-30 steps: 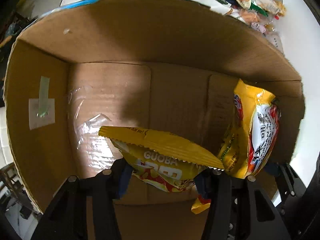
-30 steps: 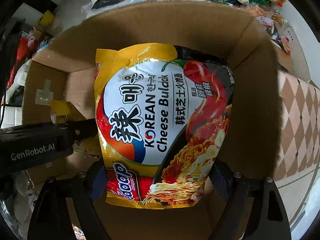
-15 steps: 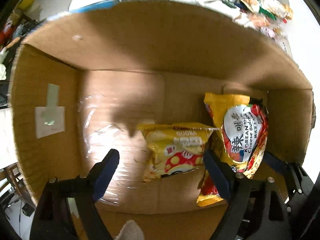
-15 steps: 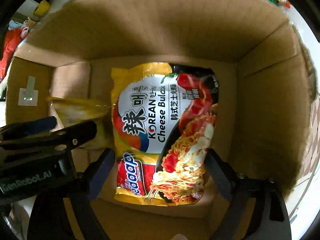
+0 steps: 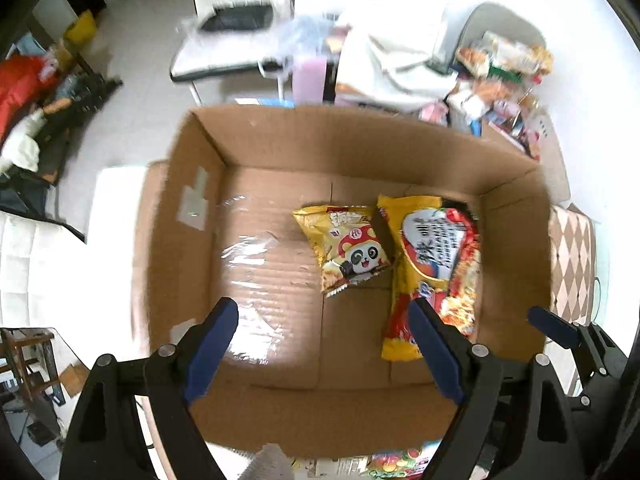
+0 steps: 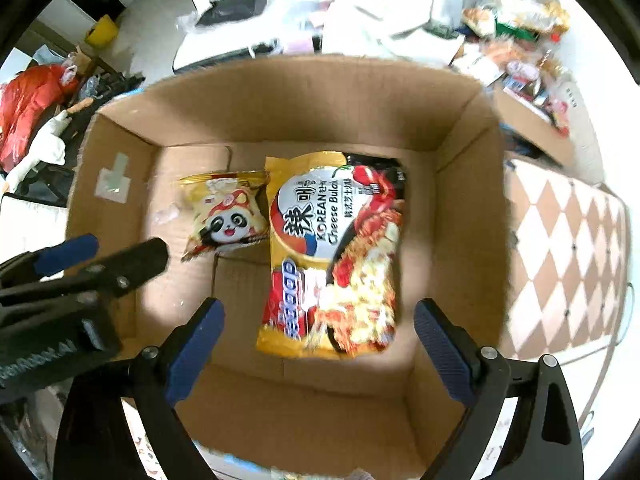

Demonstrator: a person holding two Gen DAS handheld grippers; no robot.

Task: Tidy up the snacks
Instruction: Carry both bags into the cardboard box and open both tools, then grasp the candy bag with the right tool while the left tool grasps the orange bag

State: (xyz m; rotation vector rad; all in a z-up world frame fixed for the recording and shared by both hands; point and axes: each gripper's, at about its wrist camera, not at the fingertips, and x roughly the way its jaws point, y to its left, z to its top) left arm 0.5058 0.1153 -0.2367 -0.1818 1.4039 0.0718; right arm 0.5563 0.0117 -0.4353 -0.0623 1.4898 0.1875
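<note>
Two packets lay flat on the floor of one open box (image 6: 460, 208), ahead of both grippers: a panda snack (image 6: 226, 216) and, touching its right edge, a noodle pack (image 6: 336, 256). The left gripper (image 5: 324, 344) and right gripper (image 6: 320, 340) each hung spread wide and empty above the box's near side.
</note>
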